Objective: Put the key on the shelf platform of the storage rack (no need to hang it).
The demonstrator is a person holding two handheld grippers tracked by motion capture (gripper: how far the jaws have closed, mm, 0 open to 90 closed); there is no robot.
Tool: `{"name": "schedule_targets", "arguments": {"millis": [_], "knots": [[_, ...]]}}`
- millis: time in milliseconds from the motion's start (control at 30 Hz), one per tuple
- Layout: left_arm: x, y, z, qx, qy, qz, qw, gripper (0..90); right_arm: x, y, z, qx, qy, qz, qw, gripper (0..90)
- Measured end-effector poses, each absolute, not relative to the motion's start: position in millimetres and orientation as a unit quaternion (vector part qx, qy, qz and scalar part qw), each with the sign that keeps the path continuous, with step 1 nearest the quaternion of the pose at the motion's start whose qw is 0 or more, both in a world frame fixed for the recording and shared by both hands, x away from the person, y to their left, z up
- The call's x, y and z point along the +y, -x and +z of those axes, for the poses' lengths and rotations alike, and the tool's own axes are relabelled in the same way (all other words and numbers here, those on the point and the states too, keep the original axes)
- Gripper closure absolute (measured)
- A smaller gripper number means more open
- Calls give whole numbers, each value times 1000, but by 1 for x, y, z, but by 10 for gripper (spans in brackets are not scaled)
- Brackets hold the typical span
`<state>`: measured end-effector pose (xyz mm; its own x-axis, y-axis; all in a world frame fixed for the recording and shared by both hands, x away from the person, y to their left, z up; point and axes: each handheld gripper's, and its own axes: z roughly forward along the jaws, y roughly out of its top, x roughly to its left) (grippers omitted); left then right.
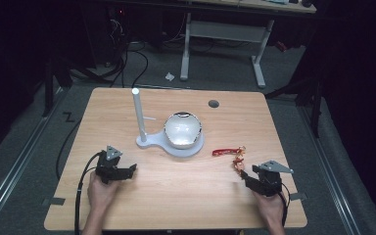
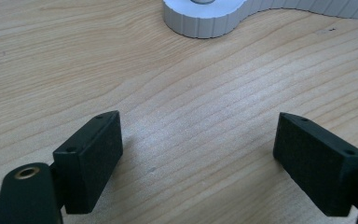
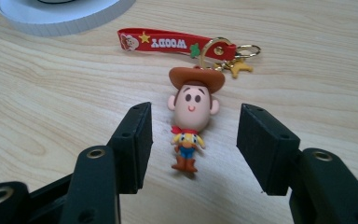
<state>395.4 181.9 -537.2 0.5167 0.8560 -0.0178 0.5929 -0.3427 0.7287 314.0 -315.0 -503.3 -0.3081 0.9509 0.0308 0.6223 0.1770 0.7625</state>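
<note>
A light wooden table [image 1: 127, 205] takes up most of the high view, with dark floor around it and a small round hole [image 1: 213, 104] near its far edge. Near the middle of the table stands a white stand [image 1: 149, 142]: a flat base with a thin upright post [image 1: 138, 112] at its left end and a shiny silver bowl [image 1: 182, 129] resting on its wider right part.

The left gripper [image 1: 127, 171] sits low on the table's near left, held by a hand [image 1: 100, 193], a black cable trailing back from it. In the left gripper view its jaws stand wide apart over bare wood, nothing between them, with the ribbed edge of the stand's base [image 2: 200, 23] beyond.

The right gripper [image 1: 242, 174] is at the near right, held by the other hand [image 1: 271, 208]. Its jaws are open at a middling width, and in the right gripper view the pads [image 3: 133, 144] stand clear on either side of a small cowboy figure [image 3: 189, 121] without touching it.

The figure is a keychain lying flat on the table, hat pointing away from the gripper, boots toward it. A red strap [image 3: 168, 43] lies across the wood just beyond the hat, joined by a gold ring [image 3: 214, 49] with a tiny gold charm [image 3: 237, 67] beside it.
</note>
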Motion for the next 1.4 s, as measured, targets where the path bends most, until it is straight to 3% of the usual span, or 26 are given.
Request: {"name": "schedule_targets", "arguments": {"millis": [900,1067,1200,1400], "knots": [[182,-395,-537,454,-798,188,350,161,-300,-351,-525,746,-540,314,230,418],[182,-395,-537,454,-798,188,350,161,-300,-354,-528,748,-538,313,230,446],[182,-395,-537,454,-798,188,350,161,-300,-355,-528,748,-535,313,239,540],[182,-395,-537,454,-798,188,350,161,-300,-354,-528,750,-529,313,244,550]]}}
